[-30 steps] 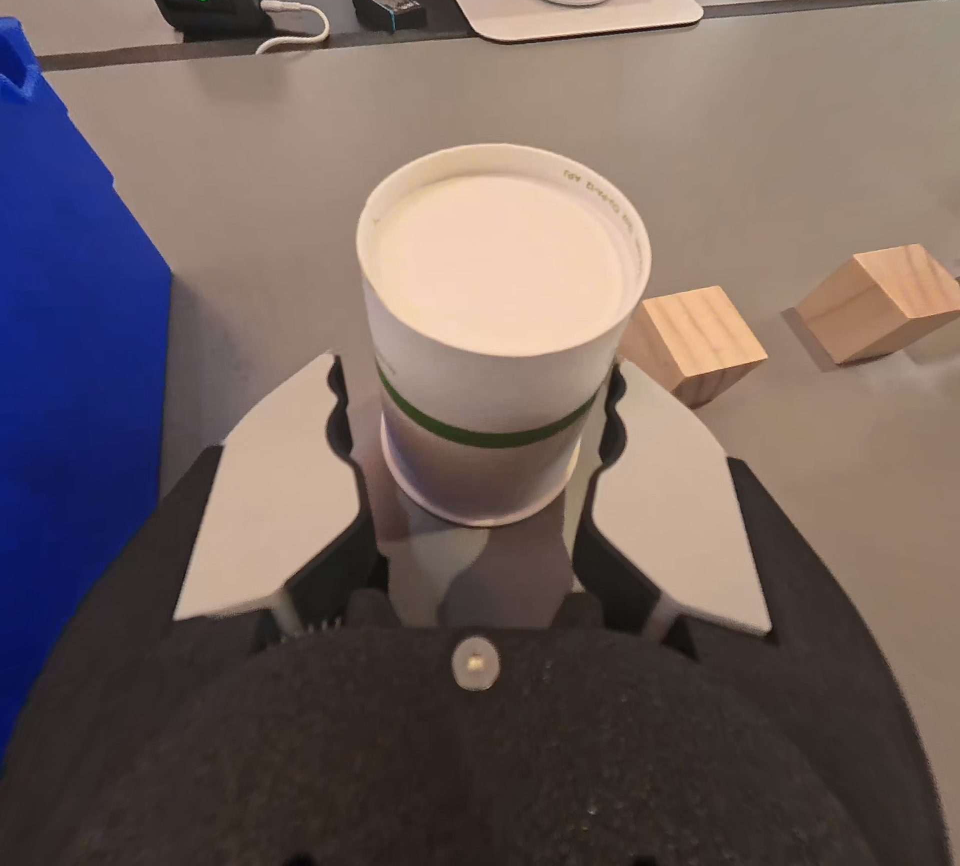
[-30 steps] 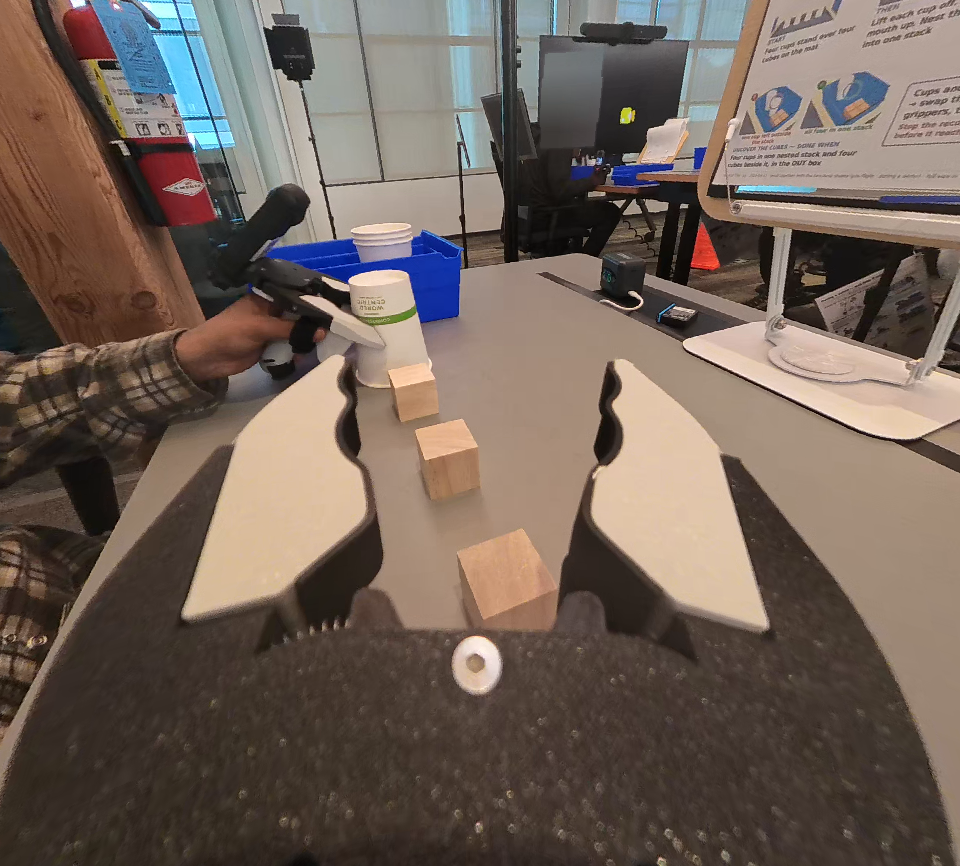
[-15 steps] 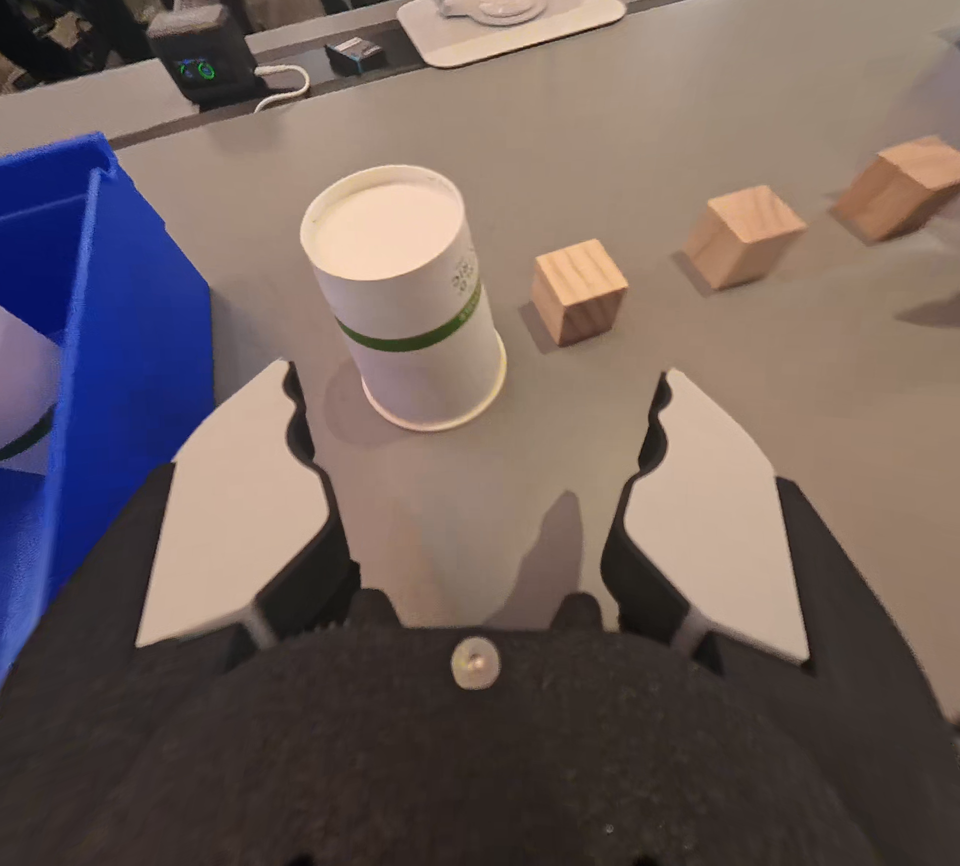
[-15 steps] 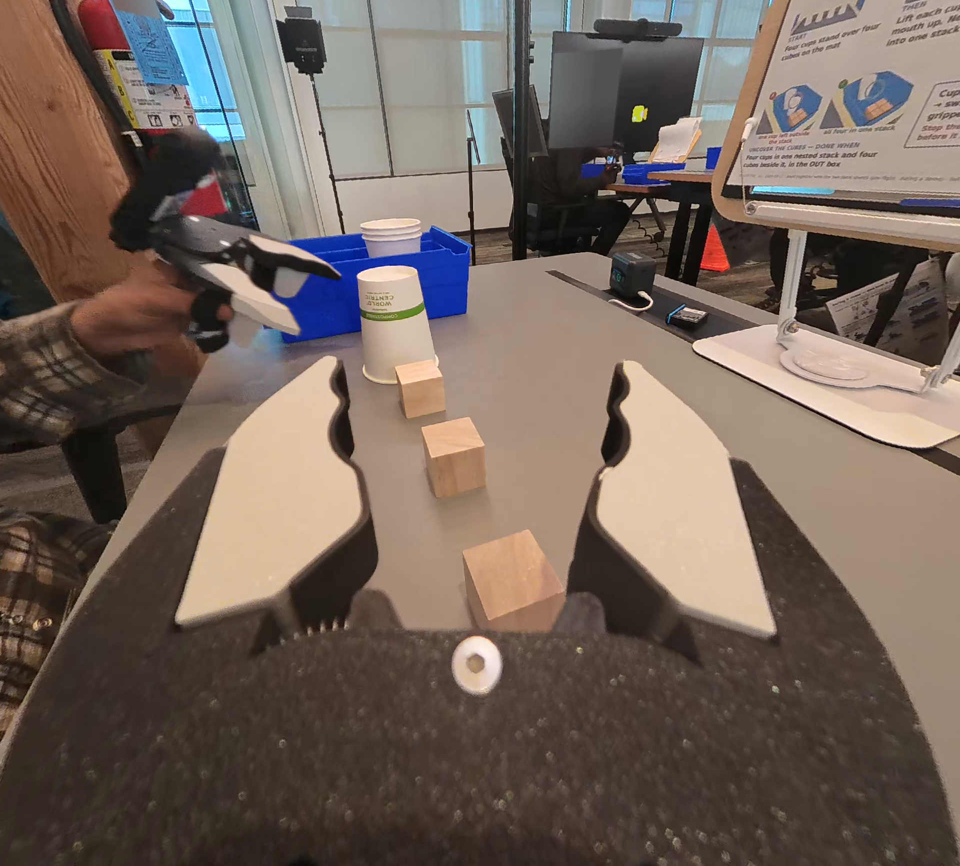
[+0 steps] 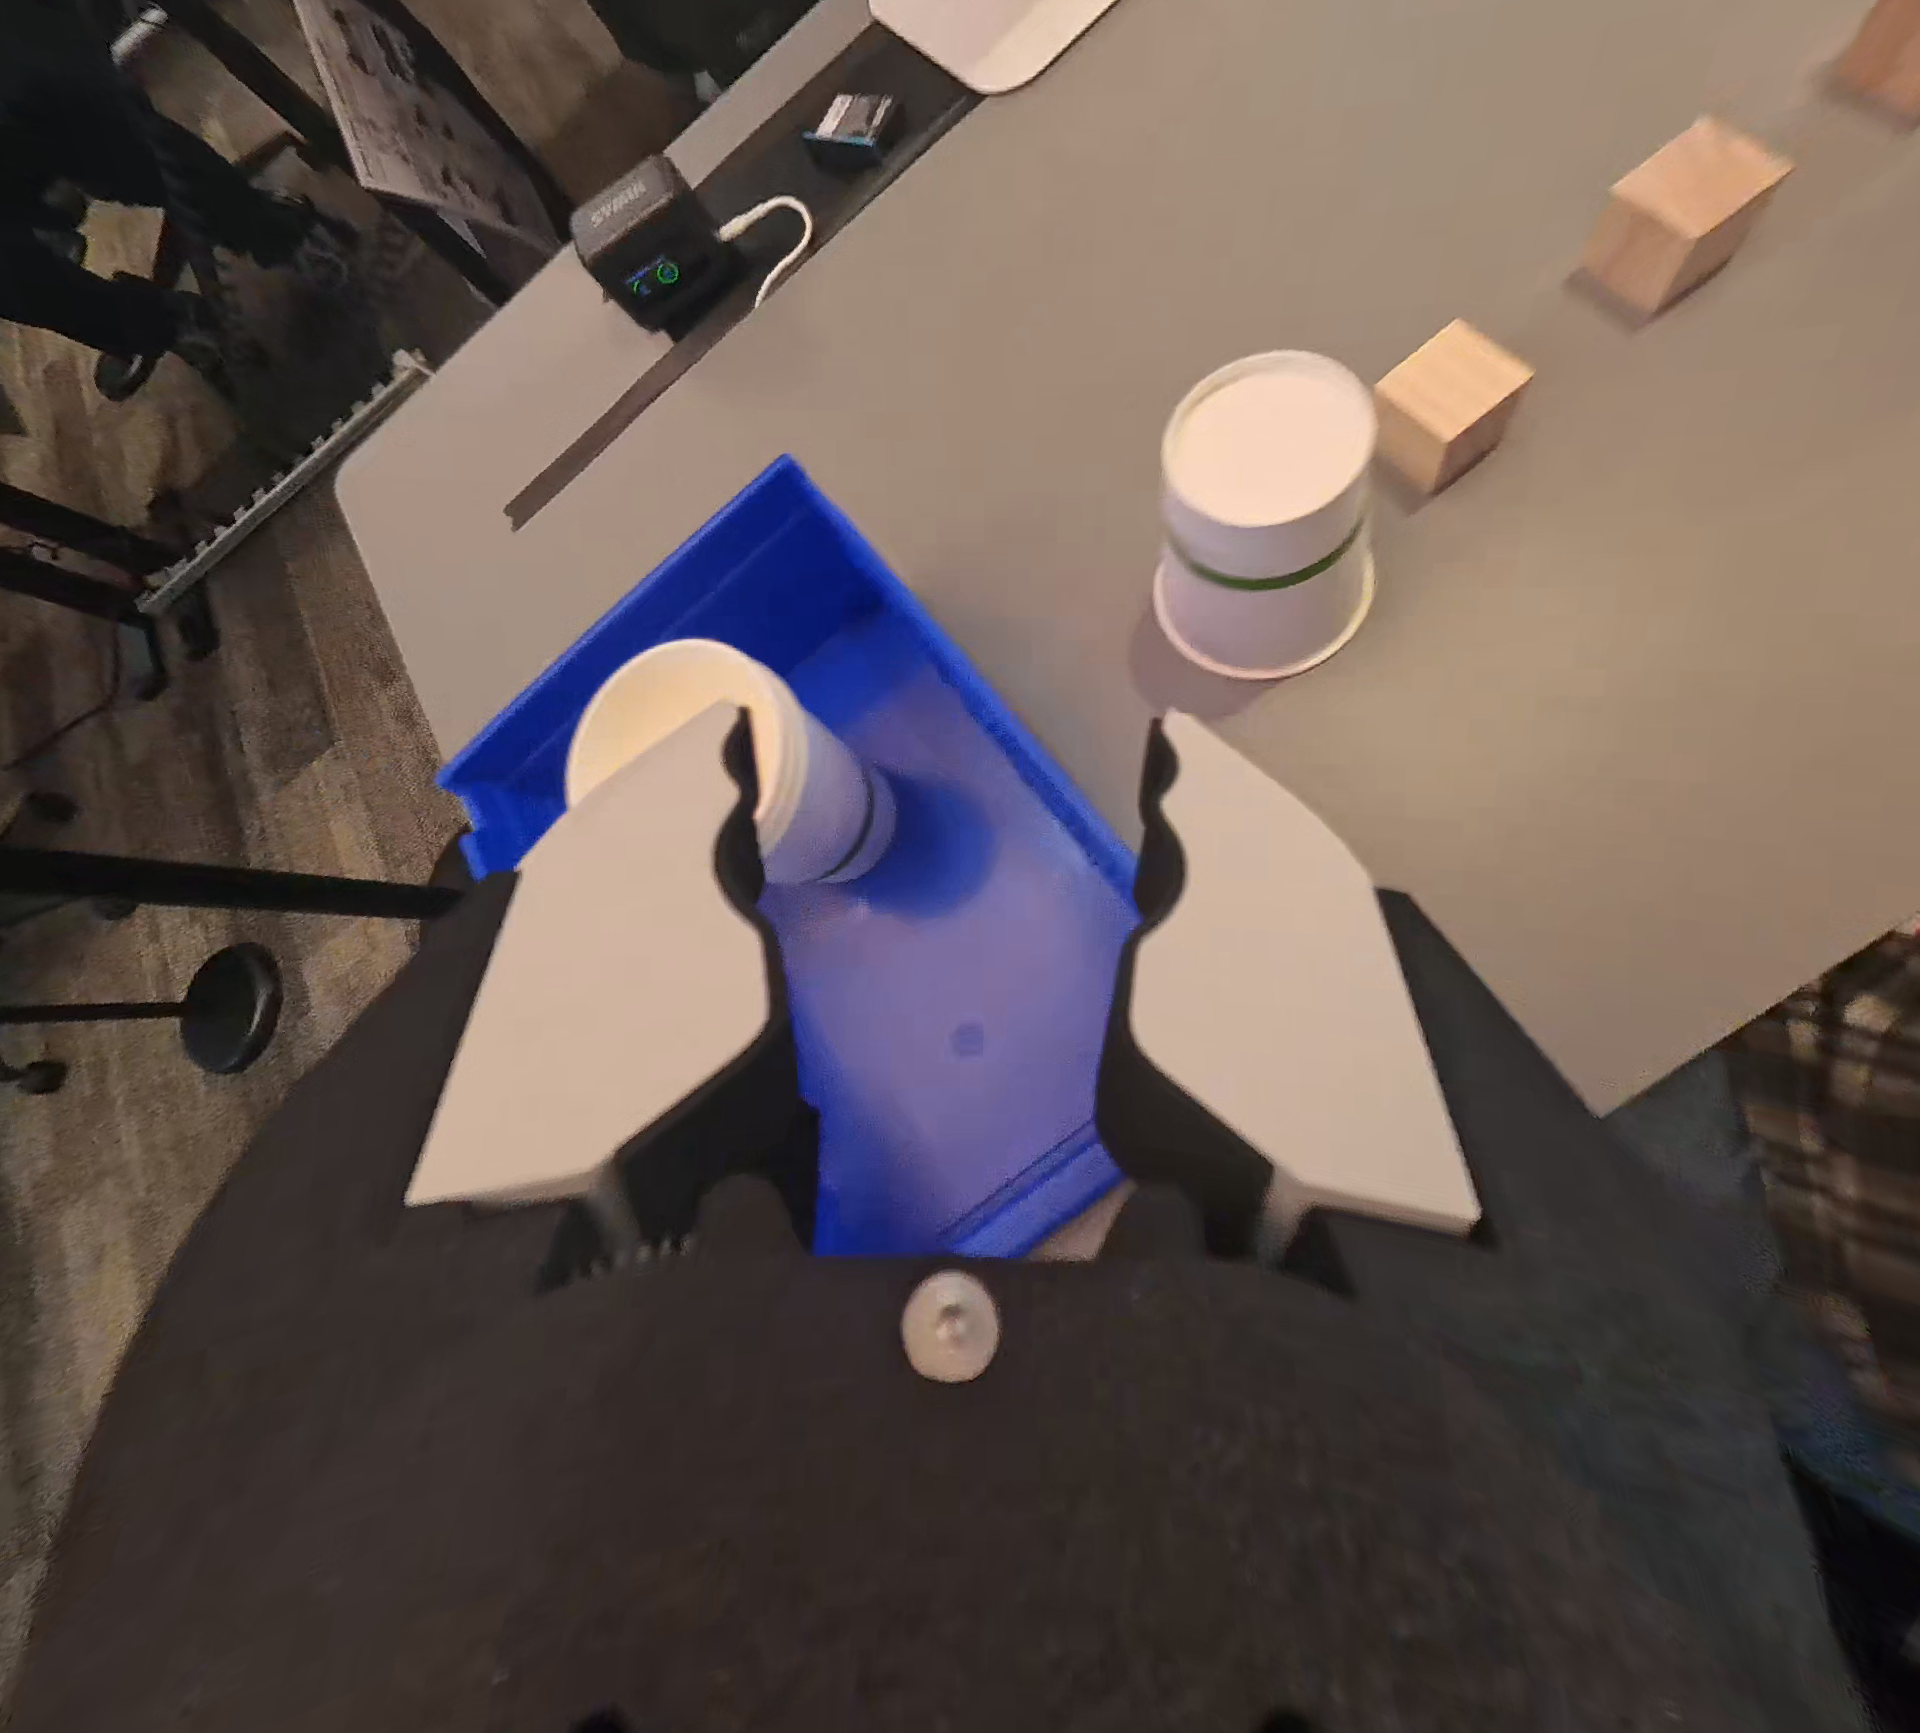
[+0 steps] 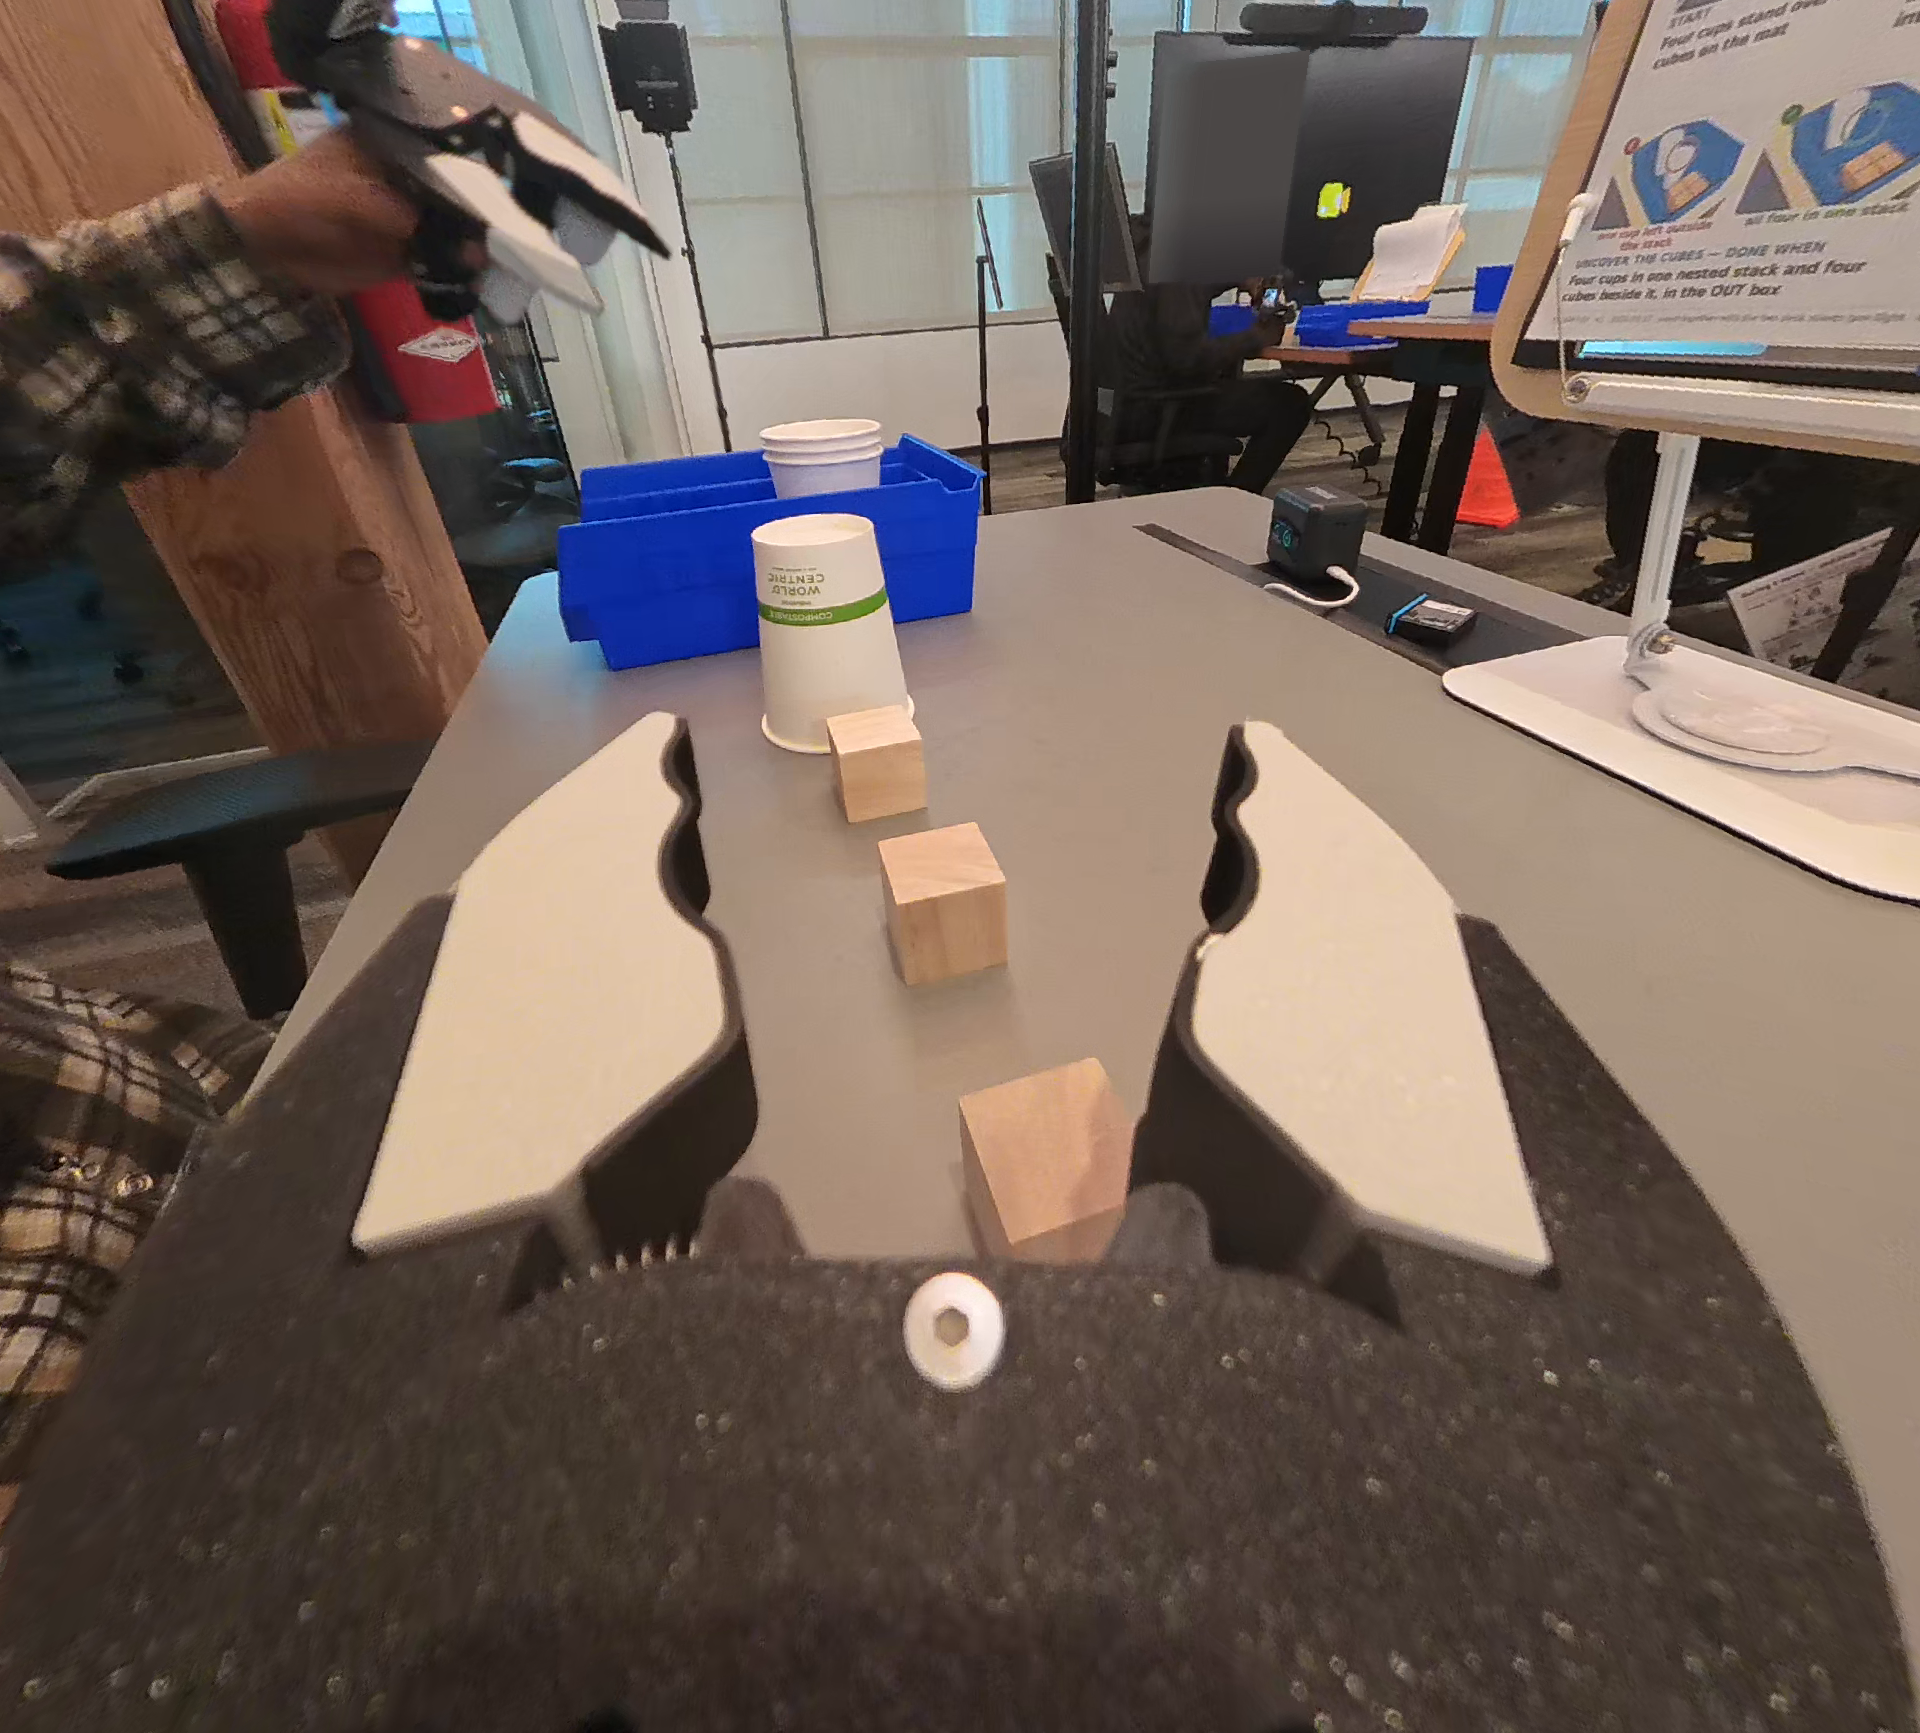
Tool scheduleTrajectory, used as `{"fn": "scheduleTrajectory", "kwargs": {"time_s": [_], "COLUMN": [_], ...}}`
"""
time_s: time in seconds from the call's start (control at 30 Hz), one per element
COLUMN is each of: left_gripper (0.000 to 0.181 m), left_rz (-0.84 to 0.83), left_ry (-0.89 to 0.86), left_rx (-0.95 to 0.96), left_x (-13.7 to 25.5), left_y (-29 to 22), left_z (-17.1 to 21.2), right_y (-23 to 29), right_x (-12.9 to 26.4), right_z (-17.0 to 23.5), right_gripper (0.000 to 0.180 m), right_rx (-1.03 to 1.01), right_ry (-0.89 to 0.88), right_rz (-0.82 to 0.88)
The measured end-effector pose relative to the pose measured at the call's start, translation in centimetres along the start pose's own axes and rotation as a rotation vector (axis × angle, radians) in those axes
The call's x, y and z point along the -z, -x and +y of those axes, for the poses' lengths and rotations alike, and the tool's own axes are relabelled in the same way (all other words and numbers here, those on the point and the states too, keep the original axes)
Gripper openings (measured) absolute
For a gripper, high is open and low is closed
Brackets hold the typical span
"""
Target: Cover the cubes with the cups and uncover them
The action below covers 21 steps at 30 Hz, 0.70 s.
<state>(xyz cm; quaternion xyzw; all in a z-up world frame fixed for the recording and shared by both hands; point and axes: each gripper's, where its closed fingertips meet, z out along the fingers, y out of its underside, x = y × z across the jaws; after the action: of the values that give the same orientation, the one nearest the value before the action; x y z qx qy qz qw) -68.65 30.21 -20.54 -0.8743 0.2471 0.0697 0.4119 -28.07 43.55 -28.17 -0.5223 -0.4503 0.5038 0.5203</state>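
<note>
An upside-down white paper cup with a green band (image 5: 1262, 520) stands on the grey table (image 5: 1351, 852); it also shows in the right wrist view (image 6: 821, 634). Three wooden cubes lie uncovered in a row beside it: near the cup (image 6: 878, 764), in the middle (image 6: 943, 899), and low between my right fingers (image 6: 1044, 1158), not gripped. My left gripper (image 5: 945, 733) is open and empty, high above the blue bin (image 5: 997, 696), which holds a stack of cups (image 5: 717, 748). My right gripper (image 6: 958, 736) is open and empty over the cube row.
A white stand base (image 6: 1683, 738) with an instruction board (image 6: 1766, 125) is at the right. A black charger (image 6: 1314, 530) and a small black box (image 6: 1434, 618) lie in the table's dark strip. My left gripper (image 6: 582, 249) is raised at the upper left.
My left gripper has backed away from the upside-down cup, risen and swung left over the blue bin. The cup stays on the table. My right gripper has hardly moved.
</note>
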Motion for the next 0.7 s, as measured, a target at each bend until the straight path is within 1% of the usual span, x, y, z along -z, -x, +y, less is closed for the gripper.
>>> {"fn": "scheduleTrajectory", "kwargs": {"time_s": [0.17,0.33,0.37,0.5,0.7], "left_gripper": [0.055,0.042,0.036,0.022,0.022], "left_rz": [0.036,0.111,0.118,0.153,0.170], "left_ry": [0.149,0.357,0.382,0.420,0.457], "left_rx": [-0.057,-0.121,-0.134,-0.161,-0.167], "left_x": [-2.1,-5.3,-5.9,-7.6,-8.8], "left_y": [4.8,6.1,6.2,6.2,6.4], "left_z": [1.9,5.4,5.9,6.7,7.6], "right_y": [-0.1,0.0,0.0,0.1,0.2], "right_x": [-0.2,-0.4,-0.4,-0.5,-0.6], "right_z": [0.4,0.9,1.0,1.1,1.3], "right_gripper": [0.094,0.094,0.094,0.094,0.094], "right_rx": [-0.010,-0.012,-0.012,-0.011,-0.013], "right_ry": [0.015,0.038,0.041,0.049,0.058], "right_rz": [-0.008,-0.016,-0.017,-0.023,-0.030]}}
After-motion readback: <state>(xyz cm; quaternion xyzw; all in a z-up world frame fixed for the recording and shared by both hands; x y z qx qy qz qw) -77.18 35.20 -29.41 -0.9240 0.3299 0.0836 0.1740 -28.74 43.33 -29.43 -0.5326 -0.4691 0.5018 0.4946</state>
